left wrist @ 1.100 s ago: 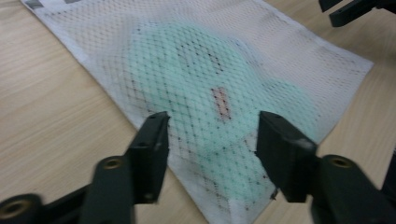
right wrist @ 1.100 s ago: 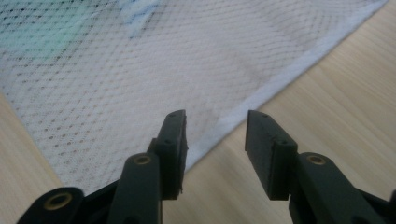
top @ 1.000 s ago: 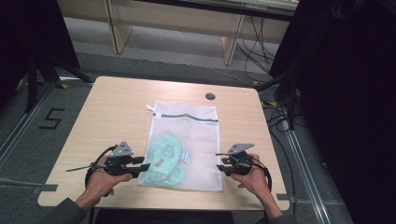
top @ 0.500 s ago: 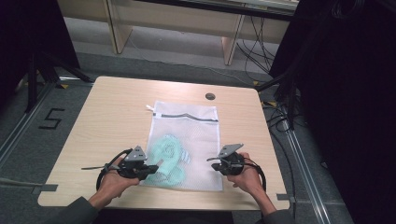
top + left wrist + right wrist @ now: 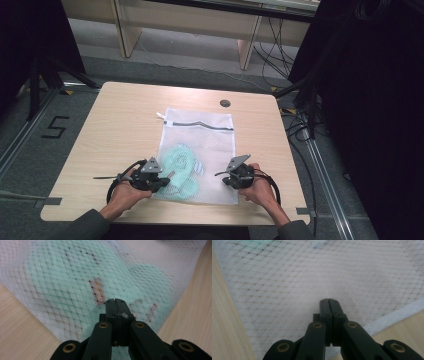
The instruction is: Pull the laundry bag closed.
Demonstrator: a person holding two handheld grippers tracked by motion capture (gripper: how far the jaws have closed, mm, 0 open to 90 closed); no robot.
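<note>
A white mesh laundry bag (image 5: 205,142) lies flat in the middle of the table, with a mint-green garment (image 5: 179,162) inside its near left part. My left gripper (image 5: 164,183) is at the bag's near left edge. In the left gripper view its jaws (image 5: 115,301) are pressed together with their tips down in the mesh over the green garment (image 5: 62,277). At the near right edge is my right gripper (image 5: 226,180). Its jaws (image 5: 328,300) are likewise shut, tips on plain white mesh (image 5: 337,270) just inside the hem (image 5: 392,317).
The bag's dark zipper (image 5: 205,128) runs across its far end. A small black disc (image 5: 225,103) sits near the wooden table's (image 5: 125,115) far edge. Both forearms come in over the near edge. Cables and dark stands surround the table on the floor.
Both grippers have moved inward from beside the bag onto its near corners and sunk slightly. Their jaws, apart a second ago, are closed now.
</note>
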